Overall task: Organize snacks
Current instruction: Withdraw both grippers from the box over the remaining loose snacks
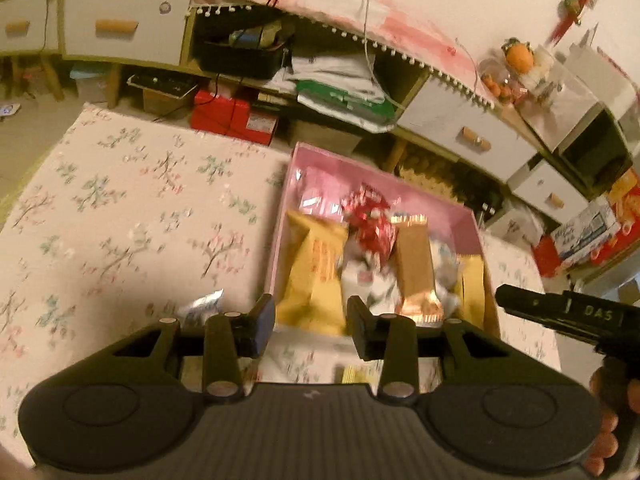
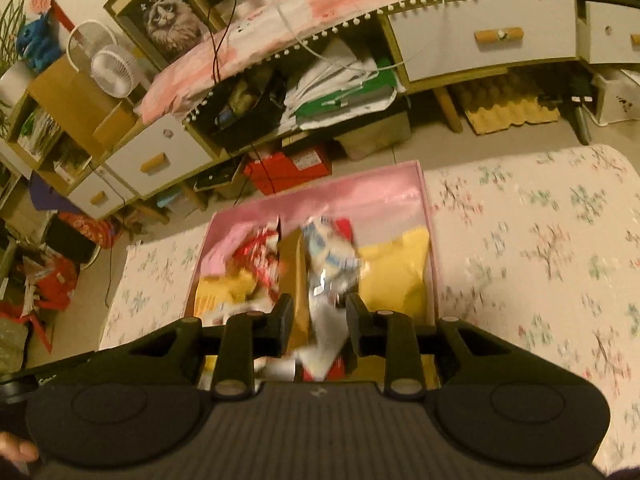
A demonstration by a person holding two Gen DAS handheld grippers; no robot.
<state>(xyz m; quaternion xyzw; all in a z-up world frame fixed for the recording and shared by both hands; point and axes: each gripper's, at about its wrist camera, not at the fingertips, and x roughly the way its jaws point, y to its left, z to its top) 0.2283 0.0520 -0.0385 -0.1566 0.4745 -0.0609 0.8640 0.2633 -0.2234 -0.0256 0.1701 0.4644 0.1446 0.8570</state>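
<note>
A pink box on the floral tablecloth holds several snack packs: yellow packs, a red pack and a copper-coloured bar. My left gripper is open and empty over the box's near edge. A silver-white pack lies on the cloth left of it. In the right wrist view the same box lies below my right gripper, whose jaws stand apart around a blue-white snack pack that hangs over the box. A yellow pack lies at the right.
The floral-clothed table extends left of the box, and right of it in the right wrist view. Behind it stands a low cabinet with drawers, red boxes and clutter on the floor. The right tool shows at the left view's edge.
</note>
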